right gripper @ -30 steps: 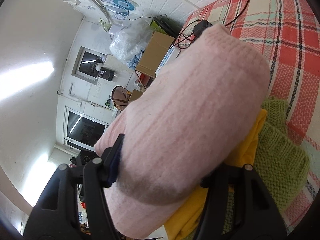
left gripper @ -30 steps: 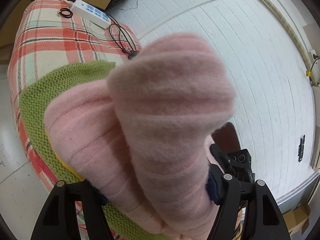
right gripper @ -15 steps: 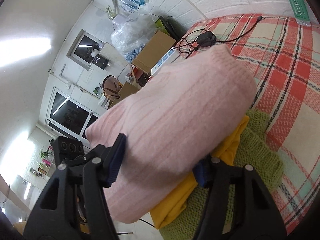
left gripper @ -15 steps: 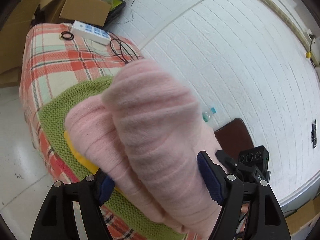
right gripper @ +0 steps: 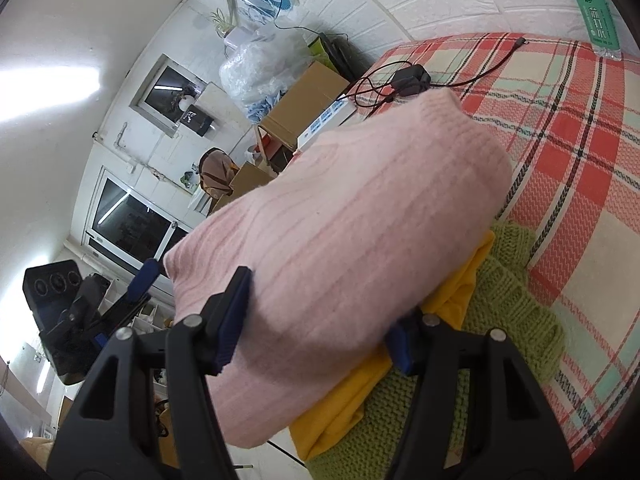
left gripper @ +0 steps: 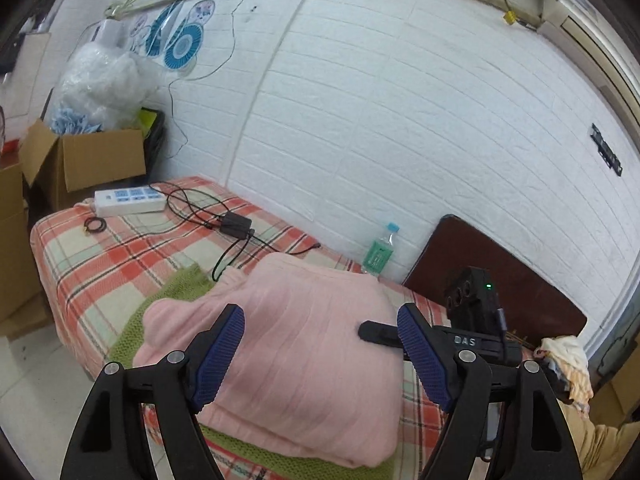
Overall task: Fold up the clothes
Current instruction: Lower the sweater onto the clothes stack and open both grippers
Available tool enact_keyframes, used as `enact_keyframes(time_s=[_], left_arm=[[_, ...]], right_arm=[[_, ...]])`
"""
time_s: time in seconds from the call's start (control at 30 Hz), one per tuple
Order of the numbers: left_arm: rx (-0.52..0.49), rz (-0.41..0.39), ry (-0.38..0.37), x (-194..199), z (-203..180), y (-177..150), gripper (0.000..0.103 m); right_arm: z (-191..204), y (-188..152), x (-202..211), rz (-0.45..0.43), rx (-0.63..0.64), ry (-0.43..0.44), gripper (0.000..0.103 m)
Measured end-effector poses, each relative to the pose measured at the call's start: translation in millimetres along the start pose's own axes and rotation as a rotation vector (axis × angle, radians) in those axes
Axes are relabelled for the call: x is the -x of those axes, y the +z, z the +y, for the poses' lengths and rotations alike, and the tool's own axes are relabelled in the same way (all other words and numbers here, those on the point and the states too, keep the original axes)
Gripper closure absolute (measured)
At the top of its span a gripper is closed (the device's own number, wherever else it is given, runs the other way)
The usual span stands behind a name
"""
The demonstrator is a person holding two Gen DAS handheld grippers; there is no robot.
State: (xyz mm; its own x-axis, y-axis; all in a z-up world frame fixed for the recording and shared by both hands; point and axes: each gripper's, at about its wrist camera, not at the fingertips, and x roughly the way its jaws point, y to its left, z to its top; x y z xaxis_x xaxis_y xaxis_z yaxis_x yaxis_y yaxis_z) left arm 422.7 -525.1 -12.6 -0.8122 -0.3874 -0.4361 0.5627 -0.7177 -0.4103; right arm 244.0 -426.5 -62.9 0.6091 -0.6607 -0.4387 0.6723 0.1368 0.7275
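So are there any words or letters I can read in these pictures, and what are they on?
"DAS": white letters on the black body of the right tongs, seen from the left wrist camera.
Water bottle: white characters on its green label, too blurred to read for sure.
Power strip: blue markings, too small to read.
Paper fans on the wall: printed pictures, no readable words.

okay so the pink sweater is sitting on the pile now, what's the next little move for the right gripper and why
Probably open the right gripper and draw it back. Its pads are around the end of the folded pink sweater, which already rests on the yellow garment and green knit. The left gripper is above the sweater, jaws opening, touching nothing.
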Motion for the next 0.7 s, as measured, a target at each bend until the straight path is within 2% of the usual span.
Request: enact_keyframes(time_s=[0.1, 0.17, 0.37, 0.53, 0.6, 0.7], left_arm=[[0.072, 0.057, 0.048, -24.9, 19.7, -7.2, 0.023], [0.113, 0.076, 0.052, -35.1, 31.1, -15.3, 0.023], [0.101, 0.075, 0.074, -32.7, 27.3, -22.6, 0.023], [0.072, 0.079, 0.087, -32.5, 18.9, -22.0, 0.022], [0.059, 0.078, 0.094, -35.1, 16.9, -22.9, 0.020], [0.046, 0.078, 0.107, -38.0, 14.1, -24.1, 0.019]], right_arm=[[2.1, -0.3, 1.1, 0.007, 0.020, -0.007, 0.040], [5.9, -0.5, 2.3, 0.009, 0.047, -0.016, 0.038], [22.3, -3.4, 17.9, 0.005, 0.147, -0.069, 0.034], [62.0, -17.6, 58.7, -0.098, 0.373, -0.195, 0.034], [81.8, -21.4, 65.5, -0.136, 0.475, -0.202, 0.034], [100.9, -26.6, 43.6, -0.089, 0.585, -0.205, 0.034]])
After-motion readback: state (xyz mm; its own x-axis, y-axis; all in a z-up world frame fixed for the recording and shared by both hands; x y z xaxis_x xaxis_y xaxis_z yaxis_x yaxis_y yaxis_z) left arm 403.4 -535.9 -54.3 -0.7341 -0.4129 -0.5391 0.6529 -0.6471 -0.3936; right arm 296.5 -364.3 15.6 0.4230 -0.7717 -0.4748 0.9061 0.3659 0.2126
